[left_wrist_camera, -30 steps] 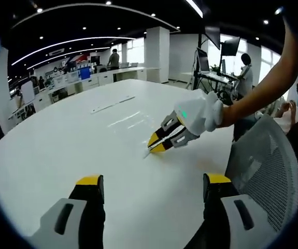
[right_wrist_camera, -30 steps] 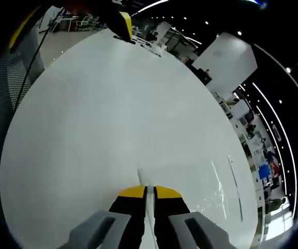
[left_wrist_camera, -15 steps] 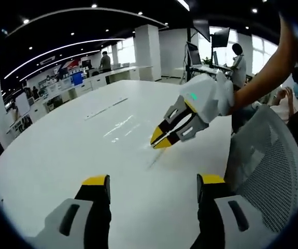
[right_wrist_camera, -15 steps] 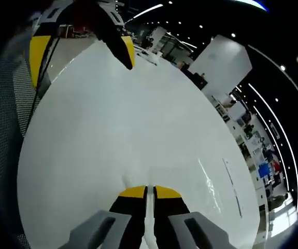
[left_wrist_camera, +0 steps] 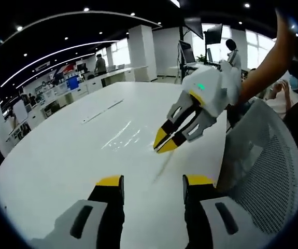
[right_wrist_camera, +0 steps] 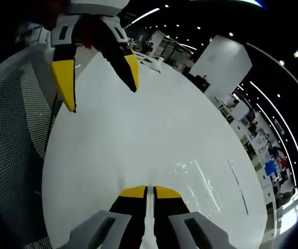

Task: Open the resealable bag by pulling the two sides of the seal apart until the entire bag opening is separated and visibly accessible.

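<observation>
In the left gripper view the left gripper has its two yellow-tipped jaws spread apart with nothing between them, and it hangs over the white table. Ahead of these jaws and a little to their right, the right gripper comes in from the right side, raised above the table surface, with its jaws pressed close together. From its tips the resealable bag hangs down as a thin clear strip toward the table; it is transparent and hard to see, so I cannot tell its full outline or whether the seal is apart. Just to the right of the left gripper stands a mesh chair, and a person's forearm reaches to the right gripper from above it. In the right gripper view the right gripper has its jaws almost touching, pinching a thin pale edge of the bag in the narrow slit between them. Far ahead of these jaws, toward the upper left, the left gripper hangs over the table with its jaws wide apart and empty. The mesh chair lies to the left of the right gripper.
</observation>
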Demonstrator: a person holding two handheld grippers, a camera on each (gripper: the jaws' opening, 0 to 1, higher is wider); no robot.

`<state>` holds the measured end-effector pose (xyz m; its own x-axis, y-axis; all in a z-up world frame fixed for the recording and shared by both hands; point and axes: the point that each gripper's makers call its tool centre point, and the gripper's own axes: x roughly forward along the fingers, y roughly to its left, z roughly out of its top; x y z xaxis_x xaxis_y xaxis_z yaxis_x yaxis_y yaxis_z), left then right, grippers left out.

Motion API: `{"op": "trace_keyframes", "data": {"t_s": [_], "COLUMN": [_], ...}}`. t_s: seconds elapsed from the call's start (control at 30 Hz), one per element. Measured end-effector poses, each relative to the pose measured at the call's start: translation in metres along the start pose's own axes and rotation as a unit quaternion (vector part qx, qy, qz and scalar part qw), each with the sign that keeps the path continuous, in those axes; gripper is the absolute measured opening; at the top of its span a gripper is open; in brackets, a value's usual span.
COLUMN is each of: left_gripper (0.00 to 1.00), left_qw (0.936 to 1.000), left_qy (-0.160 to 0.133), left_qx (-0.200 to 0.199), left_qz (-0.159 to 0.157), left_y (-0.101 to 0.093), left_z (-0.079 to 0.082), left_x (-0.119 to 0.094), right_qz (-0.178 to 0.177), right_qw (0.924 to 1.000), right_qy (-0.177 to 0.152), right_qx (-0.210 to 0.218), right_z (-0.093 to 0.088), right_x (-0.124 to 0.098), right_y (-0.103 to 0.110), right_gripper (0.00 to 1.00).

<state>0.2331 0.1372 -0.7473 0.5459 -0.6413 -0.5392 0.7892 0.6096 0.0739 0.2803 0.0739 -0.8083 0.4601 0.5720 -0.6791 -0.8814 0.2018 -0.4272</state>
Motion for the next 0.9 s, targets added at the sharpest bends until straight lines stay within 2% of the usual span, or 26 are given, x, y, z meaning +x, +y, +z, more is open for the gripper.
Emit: {"op": "trace_keyframes", "data": {"t_s": [0.07, 0.2, 0.57, 0.9], "left_gripper": [0.48, 0.44, 0.49, 0.5], "left_qw": [1.0, 0.9999, 0.9997, 0.9997], "left_qy": [0.003, 0.0, -0.011, -0.007], "left_qx": [0.004, 0.007, 0.02, 0.025], "left_qz": [-0.002, -0.008, -0.005, 0.003], "left_y": [-0.003, -0.007, -0.005, -0.002], "left_z": [0.001, 0.004, 0.016, 0.014], "left_x": [0.001, 0.001, -0.004, -0.009], "right_qz": [0.0, 0.002, -0.002, 0.006], "right_qw": [1.0, 1.0, 0.9998, 0.9991], "right_qy": [-0.001, -0.006, -0.01, -0.03], "right_qx": [0.001, 0.006, 0.018, 0.03], "right_z": [0.002, 0.005, 0.009, 0.021], "right_x": [-0.002, -0.005, -0.015, -0.028], "right_y": [0.001, 0.002, 0.005, 0.009], "right_gripper": [0.0, 0.0, 0.0, 0.0]}}
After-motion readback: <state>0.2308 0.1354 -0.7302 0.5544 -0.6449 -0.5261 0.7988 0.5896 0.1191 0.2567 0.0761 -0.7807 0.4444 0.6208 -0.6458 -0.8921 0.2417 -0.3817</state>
